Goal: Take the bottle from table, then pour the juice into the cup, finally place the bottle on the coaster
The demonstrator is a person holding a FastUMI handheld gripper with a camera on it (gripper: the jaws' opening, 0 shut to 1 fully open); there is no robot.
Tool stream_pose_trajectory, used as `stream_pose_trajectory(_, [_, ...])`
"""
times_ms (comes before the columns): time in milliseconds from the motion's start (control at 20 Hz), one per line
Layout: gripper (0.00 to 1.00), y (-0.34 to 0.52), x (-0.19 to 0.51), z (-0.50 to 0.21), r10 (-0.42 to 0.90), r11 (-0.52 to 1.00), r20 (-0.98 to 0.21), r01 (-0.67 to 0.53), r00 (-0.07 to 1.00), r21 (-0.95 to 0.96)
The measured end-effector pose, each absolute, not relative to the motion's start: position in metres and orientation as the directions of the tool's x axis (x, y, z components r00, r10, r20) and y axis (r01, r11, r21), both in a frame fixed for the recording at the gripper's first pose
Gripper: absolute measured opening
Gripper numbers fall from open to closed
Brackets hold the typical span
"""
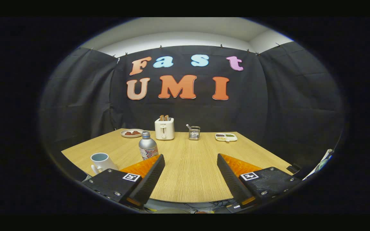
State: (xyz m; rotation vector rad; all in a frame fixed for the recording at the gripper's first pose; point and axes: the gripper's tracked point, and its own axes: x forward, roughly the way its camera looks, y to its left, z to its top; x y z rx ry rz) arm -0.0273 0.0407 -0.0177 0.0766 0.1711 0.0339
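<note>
So the gripper (190, 160) was hanging back over the near edge of the wooden table (191, 173), fingers spread wide with nothing but bare tabletop between them. The silver bottle (147, 146) with its cap on stood upright just past the left finger's tip, and the white mug (101, 161) sat nearer, off to the left of that finger, a bit apart from the bottle. I couldn't make out a coaster anywhere, so no way to say the bottle was or wasn't parked on one. Honestly this fit two spots: lining up to grab the bottle, or backing off after setting it down. What was in the mug was impossible to tell from this angle.

Room-wise, the middle of the table was wide open. A toaster (164, 128), a plate of food (131, 133), a small glass holder (194, 132) and a divided snack tray (226, 137) all sat along the far edge, well clear. The tight spot was the mug near the bottle, close to the table's left edge.
</note>
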Motion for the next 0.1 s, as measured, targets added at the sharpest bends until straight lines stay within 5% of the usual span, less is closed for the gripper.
stream_pose_trajectory(100, [0.97, 0.0453, -0.029, -0.0173, 0.047, 0.997, -0.165, -0.036, 0.985, 0.068])
